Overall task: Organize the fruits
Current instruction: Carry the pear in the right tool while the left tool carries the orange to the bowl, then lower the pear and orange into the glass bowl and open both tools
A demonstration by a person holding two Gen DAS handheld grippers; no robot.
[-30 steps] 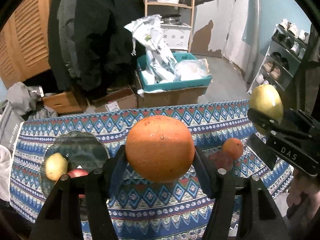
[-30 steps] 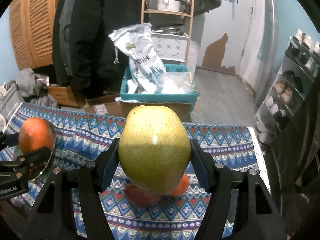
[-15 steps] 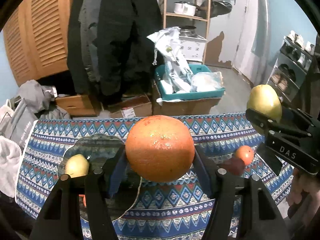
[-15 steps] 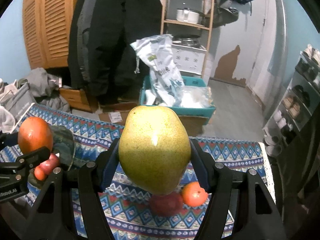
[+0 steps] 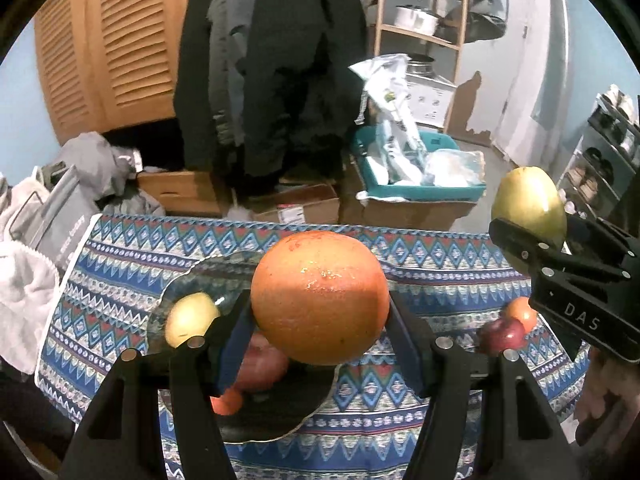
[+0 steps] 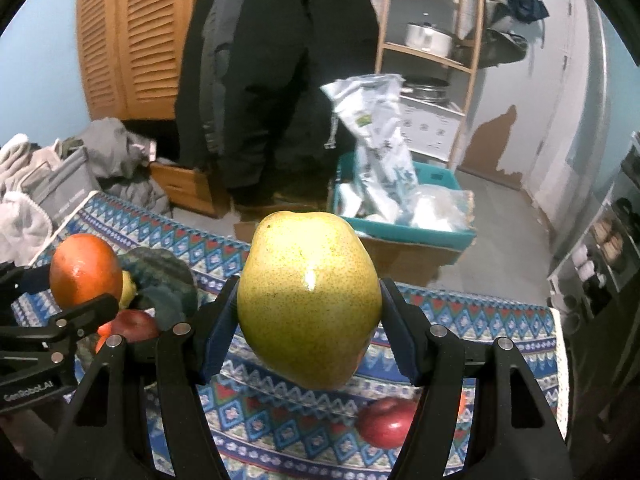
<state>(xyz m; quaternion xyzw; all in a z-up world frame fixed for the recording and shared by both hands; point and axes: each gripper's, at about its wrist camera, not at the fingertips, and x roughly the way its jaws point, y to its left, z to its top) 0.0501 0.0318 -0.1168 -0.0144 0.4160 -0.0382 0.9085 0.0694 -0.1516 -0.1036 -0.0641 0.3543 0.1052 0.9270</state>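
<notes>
My left gripper [image 5: 320, 320] is shut on a large orange [image 5: 320, 298] and holds it above a dark glass plate [image 5: 180, 284] on the patterned tablecloth. On the plate lie a yellow fruit [image 5: 192, 318], a red apple [image 5: 262, 366] and a small orange fruit [image 5: 226, 402]. My right gripper [image 6: 308, 320] is shut on a green-yellow pear [image 6: 308, 304], held over the cloth to the right of the plate [image 6: 164, 276]. A red apple [image 6: 386, 420] and a small orange fruit [image 5: 522, 312] lie loose on the cloth under the pear.
The table's far edge [image 5: 280, 222] drops to a floor with cardboard boxes, a teal bin [image 5: 420, 192] of bags and hanging dark coats. Grey and white cloth [image 5: 24, 300] is piled at the left end. A shoe rack [image 5: 600, 160] stands at the right.
Both grippers have moved left along the table with their fruit. The plate has come from the left side to under the orange, and the loose fruit has slid right.
</notes>
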